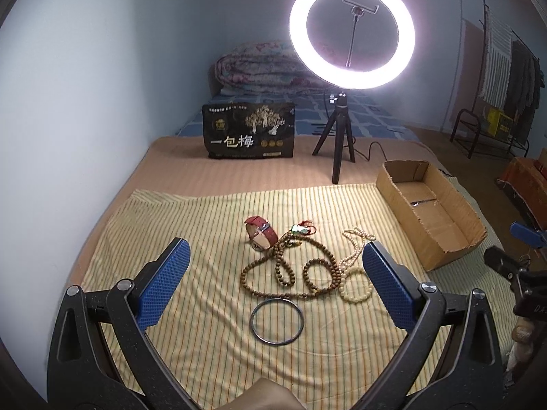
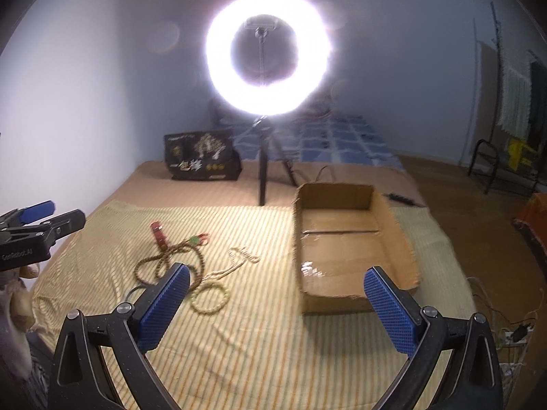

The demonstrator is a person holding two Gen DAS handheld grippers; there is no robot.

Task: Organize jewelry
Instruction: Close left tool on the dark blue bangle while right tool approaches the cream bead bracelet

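Observation:
On the striped cloth [image 1: 191,225] lies a heap of jewelry: a red-strapped watch [image 1: 261,233], a long brown bead string [image 1: 285,271] with a green pendant [image 1: 297,229], a cream bead necklace [image 1: 355,259] and a thin metal bangle [image 1: 276,320]. My left gripper [image 1: 275,275] hovers open above the heap, holding nothing. My right gripper [image 2: 277,295] is open and empty, between the beads [image 2: 208,295] and the cardboard box [image 2: 352,239]. Something small and shiny [image 2: 309,270] lies in the box.
A lit ring light on a tripod [image 1: 336,143] stands behind the cloth, with a black snack bag [image 1: 249,131] to its left. A rolled quilt [image 1: 259,68] lies at the bed's far end. The wall runs along the left; a clothes rack [image 1: 506,78] stands at right.

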